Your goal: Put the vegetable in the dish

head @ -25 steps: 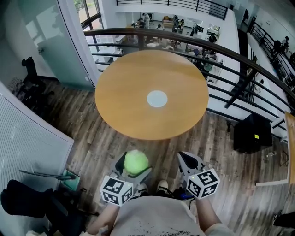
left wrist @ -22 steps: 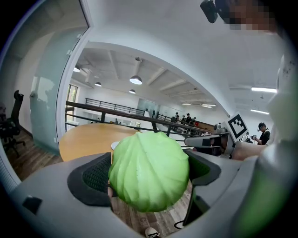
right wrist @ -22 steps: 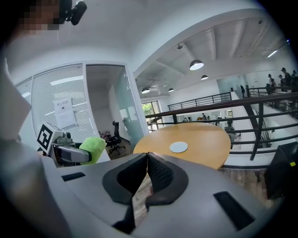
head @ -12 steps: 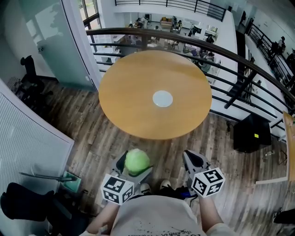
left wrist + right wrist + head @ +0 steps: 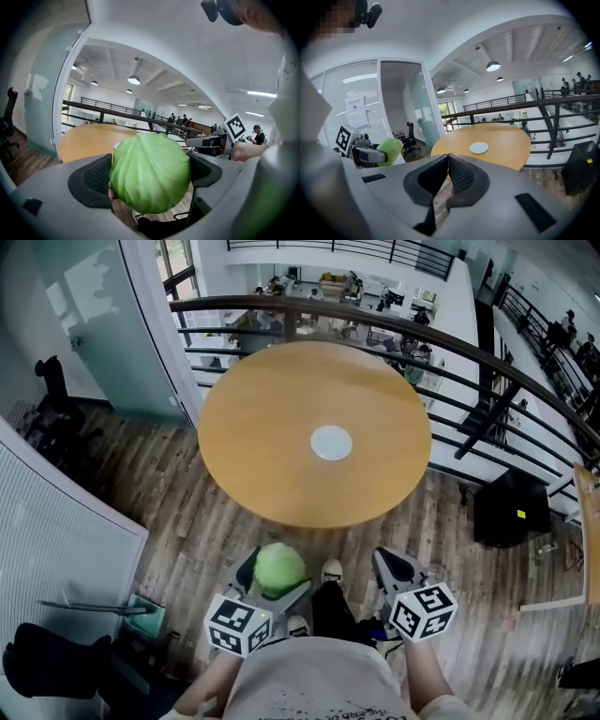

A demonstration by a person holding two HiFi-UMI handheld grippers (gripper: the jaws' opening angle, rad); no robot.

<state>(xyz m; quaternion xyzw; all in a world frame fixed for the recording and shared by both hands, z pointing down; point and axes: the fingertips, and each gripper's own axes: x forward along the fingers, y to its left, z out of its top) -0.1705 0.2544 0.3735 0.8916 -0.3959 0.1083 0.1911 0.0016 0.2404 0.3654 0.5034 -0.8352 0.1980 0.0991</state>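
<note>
A round green cabbage (image 5: pixel 279 568) (image 5: pixel 151 172) sits clamped between the pads of my left gripper (image 5: pixel 272 576) (image 5: pixel 150 176), held low in front of the person's body, short of the table. The same cabbage (image 5: pixel 390 150) shows at the left of the right gripper view. A small white dish (image 5: pixel 331 442) (image 5: pixel 478 147) lies near the middle of the round wooden table (image 5: pixel 253 437) (image 5: pixel 506 145), well ahead of both grippers. My right gripper (image 5: pixel 392 570) (image 5: pixel 447 171) is shut with nothing in it, beside the left one.
A dark metal railing (image 5: pixel 469 357) curves behind the table, with an open hall below it. A glass partition (image 5: pixel 103 324) stands at the left, an office chair (image 5: pixel 52 395) near it. A black case (image 5: pixel 511 510) rests on the wood floor at the right. The person's shoe (image 5: pixel 332 570) shows between the grippers.
The view has shifted slightly. A shoe and dark trouser leg have come forward between the grippers. Both grippers keep their places, the cabbage still held.
</note>
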